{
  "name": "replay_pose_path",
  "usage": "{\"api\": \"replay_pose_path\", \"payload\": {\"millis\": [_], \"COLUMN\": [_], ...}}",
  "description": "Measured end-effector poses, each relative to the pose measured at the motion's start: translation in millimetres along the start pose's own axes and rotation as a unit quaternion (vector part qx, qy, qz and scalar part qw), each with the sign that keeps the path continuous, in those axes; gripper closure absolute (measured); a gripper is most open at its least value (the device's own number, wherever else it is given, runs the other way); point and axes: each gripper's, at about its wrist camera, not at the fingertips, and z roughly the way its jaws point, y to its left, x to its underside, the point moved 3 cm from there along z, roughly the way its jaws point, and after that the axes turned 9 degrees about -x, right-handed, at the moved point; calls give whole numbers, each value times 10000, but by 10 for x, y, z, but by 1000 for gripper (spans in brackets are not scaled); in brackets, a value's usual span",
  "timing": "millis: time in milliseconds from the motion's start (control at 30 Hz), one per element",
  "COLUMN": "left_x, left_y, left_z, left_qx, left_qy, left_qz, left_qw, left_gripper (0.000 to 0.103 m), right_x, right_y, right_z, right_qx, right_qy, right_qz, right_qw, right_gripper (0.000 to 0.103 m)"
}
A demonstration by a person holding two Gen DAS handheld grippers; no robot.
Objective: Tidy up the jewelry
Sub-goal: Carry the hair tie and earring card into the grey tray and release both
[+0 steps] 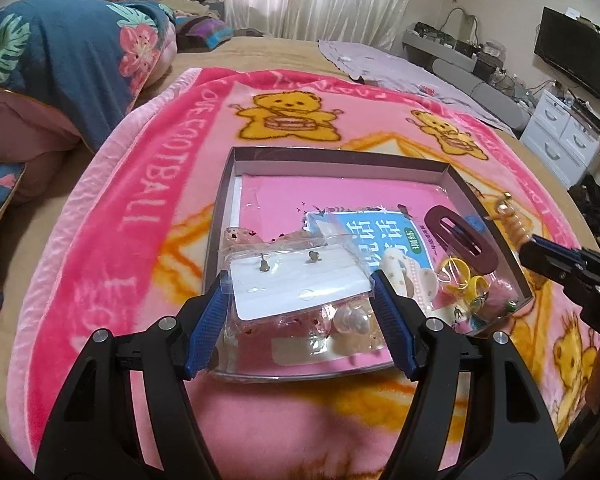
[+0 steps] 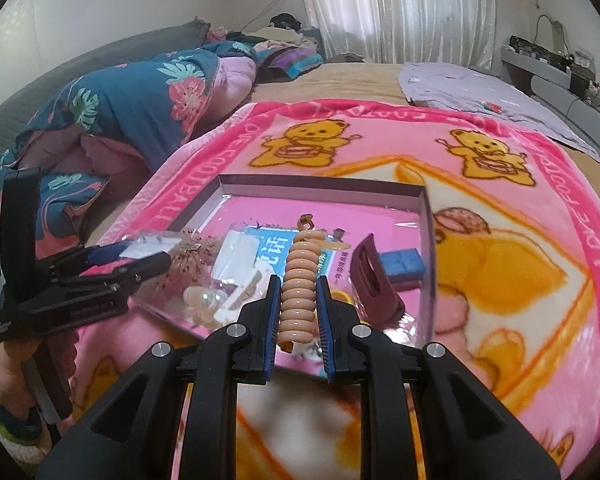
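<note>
A shallow grey box (image 1: 236, 184) lies on a pink bear blanket and holds jewelry and hair items. My left gripper (image 1: 300, 286) is open above the box's near left part, its fingers either side of a clear bag with an earring card (image 1: 296, 284) that lies in the box. My right gripper (image 2: 299, 292) is shut on a beige spiral hair tie (image 2: 299, 280) and holds it above the box's near edge; the tie also shows in the left wrist view (image 1: 510, 222). A maroon hair clip (image 1: 462, 238), yellow rings (image 1: 462, 276) and a pearl clip (image 1: 350, 320) lie in the box.
The pink blanket (image 2: 500, 280) covers the middle of a bed. A folded blue floral quilt (image 1: 68, 52) lies at the far left. A lilac cloth (image 1: 400, 68) lies at the far right. White drawers (image 1: 564, 136) and a dark TV (image 1: 576, 56) stand beyond the bed.
</note>
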Motion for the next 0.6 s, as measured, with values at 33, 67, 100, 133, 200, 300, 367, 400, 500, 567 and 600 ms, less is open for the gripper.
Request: {"api": "replay_pose_path", "payload": {"millis": [33,67,100,133,200,300,367,400,500,567,600], "left_x": [3,6,12,17,22,33,46,50,57,59,61], "left_y": [-6,-11,-16,-22,-22,-21,-19,-19,-26,-30,-28], "left_z": [11,24,40,50,75,105,129,139,162,169,178], "left_qx": [-7,-8,-1,2,-4,7,15,27,49,69,99], "left_qy": [4,11,27,38,59,96,130,143,155,160,173], "left_qz": [14,30,51,65,86,92,90,84,101,102,95], "left_qw": [10000,10000,10000,10000,9999,9999,9999,9999,9998,9998,9998], "left_gripper": [42,42,41,41,41,41,41,41,41,41,41], "right_x": [-9,-14,-12,-3,33,88,123,141,180,205,211], "right_y": [14,28,43,53,61,31,23,15,3,-1,-5], "right_z": [29,56,91,124,185,262,296,311,350,377,384], "right_qx": [-17,-32,-49,-60,-64,-63,-59,-67,-75,-74,-76], "right_qy": [12,26,55,88,161,256,298,316,358,381,385], "right_qz": [-20,-42,-76,-113,-143,-100,-63,-40,-8,5,11], "right_qw": [10000,10000,9999,9999,9997,9996,9995,9995,9993,9992,9992], "right_gripper": [86,86,86,86,86,86,86,86,86,86,86]}}
